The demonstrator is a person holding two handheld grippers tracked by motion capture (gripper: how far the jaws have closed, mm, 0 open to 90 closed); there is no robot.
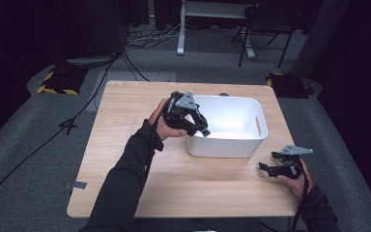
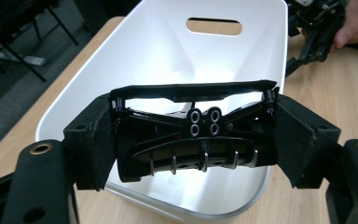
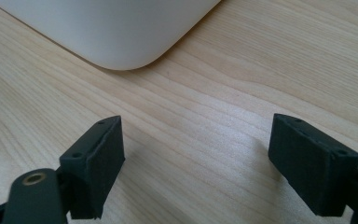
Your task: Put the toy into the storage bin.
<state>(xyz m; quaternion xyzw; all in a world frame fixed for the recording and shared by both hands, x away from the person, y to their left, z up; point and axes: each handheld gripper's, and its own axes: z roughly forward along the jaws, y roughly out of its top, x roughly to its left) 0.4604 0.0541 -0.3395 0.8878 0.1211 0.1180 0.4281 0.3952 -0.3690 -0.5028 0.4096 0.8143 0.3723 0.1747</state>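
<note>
The left gripper (image 2: 193, 140), clamped on a black clip (image 2: 193, 133), is holding it over the bin (image 2: 158, 42), release judged next; the right gripper (image 3: 196, 163) is resting open and empty on the desk (image 3: 205, 107).

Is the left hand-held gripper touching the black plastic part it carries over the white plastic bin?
Touching: in the left gripper view both pads of the left hand-held gripper press the black plastic part's ends above the white plastic bin.

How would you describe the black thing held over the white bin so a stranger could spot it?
Start at the white bin on the wooden table. Over its left rim, the left tool grips a glossy black plastic part, with four silver screw heads and a row of metal prongs.
</note>
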